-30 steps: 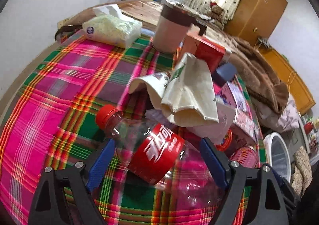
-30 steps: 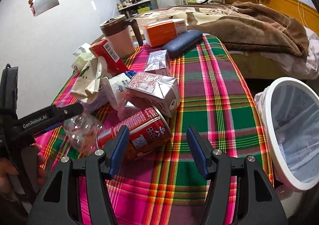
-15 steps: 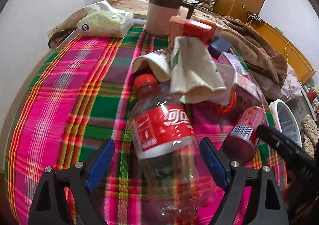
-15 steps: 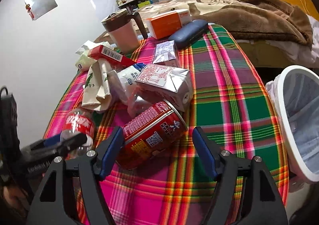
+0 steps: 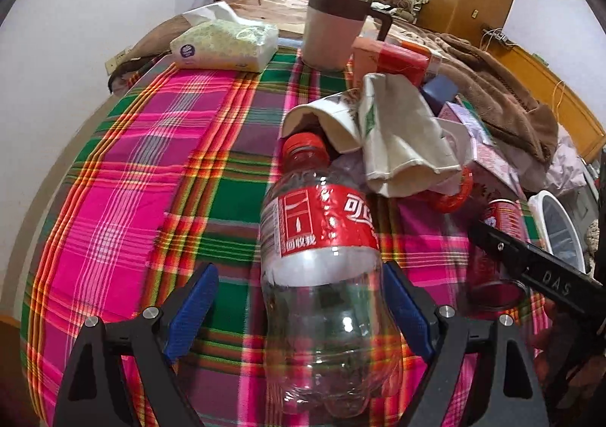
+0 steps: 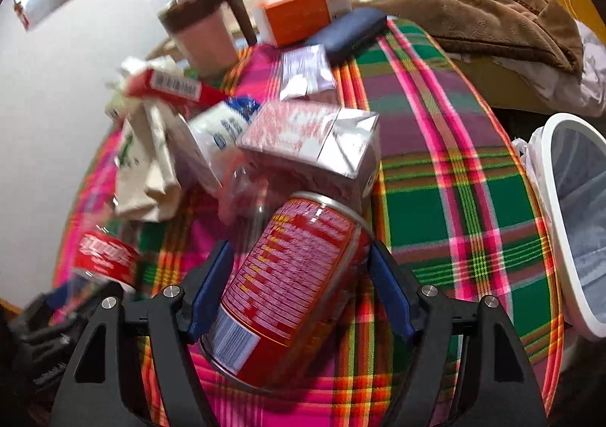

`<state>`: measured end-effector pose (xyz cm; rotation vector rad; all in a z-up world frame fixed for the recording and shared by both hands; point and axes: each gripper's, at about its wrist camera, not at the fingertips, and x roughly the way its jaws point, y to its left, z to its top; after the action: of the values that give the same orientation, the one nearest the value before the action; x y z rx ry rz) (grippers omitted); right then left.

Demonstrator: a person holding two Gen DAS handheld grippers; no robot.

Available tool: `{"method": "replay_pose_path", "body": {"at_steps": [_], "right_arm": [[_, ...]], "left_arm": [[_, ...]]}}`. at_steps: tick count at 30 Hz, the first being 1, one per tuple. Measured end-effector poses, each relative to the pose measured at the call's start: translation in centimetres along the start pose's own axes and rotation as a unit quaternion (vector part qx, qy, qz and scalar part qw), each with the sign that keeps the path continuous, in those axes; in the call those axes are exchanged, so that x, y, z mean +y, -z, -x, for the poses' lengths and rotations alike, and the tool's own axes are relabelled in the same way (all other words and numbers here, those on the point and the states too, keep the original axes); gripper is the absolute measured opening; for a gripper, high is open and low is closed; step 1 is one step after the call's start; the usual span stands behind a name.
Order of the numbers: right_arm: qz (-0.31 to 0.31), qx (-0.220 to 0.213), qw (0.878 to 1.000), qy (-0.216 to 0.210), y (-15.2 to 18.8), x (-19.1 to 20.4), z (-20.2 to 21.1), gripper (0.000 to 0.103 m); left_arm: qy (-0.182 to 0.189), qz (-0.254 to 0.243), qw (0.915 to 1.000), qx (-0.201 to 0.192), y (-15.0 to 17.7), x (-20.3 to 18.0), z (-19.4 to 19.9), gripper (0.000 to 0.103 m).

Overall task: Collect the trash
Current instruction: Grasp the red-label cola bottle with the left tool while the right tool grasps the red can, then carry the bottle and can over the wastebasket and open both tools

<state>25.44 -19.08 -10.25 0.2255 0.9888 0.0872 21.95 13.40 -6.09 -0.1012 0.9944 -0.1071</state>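
While both jaws are held apart, each gripper is set astride one piece of trash on the plaid surface. A plastic bottle [image 5: 322, 268] is framed by the left gripper [image 5: 299, 309], cap pointing far; a red can [image 6: 288, 283] by the right gripper [image 6: 301, 294], its long axis running near-to-far. Neither is clamped yet. A white bin [image 6: 568, 230] is seen at the right.

Right gripper [image 6: 299, 288] straddling a red can [image 6: 291, 283] lying on the plaid surface [image 6: 454, 222]; white bin [image 6: 560, 237] alongside.

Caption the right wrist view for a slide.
Right gripper open around a red can lying on the plaid tablecloth, white bin alongside.
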Motion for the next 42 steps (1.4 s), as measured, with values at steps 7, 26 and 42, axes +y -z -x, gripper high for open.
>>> {"method": "replay_pose_path", "body": {"at_steps": [7,26,42], "right_arm": [[0.039,-0.023,0.998,0.038,1.1,0.1,1.3,0.074],[0.026,-0.038,0.998,0.038,2.3,-1.8,2.3,0.054],[0.026,-0.105,0.994,0.019,2.5,-3.6,7.4,0.054]], "left_arm": [[-0.001,0.007,1.0000,0.003,0.1,0.5,-0.5,0.078],[-0.003,0.017,0.9996,-0.023,0.8,-0.4,0.5,0.062],[0.012,-0.013,0.9959,-0.089,1.8,-4.8,5.6,0.062]]}}
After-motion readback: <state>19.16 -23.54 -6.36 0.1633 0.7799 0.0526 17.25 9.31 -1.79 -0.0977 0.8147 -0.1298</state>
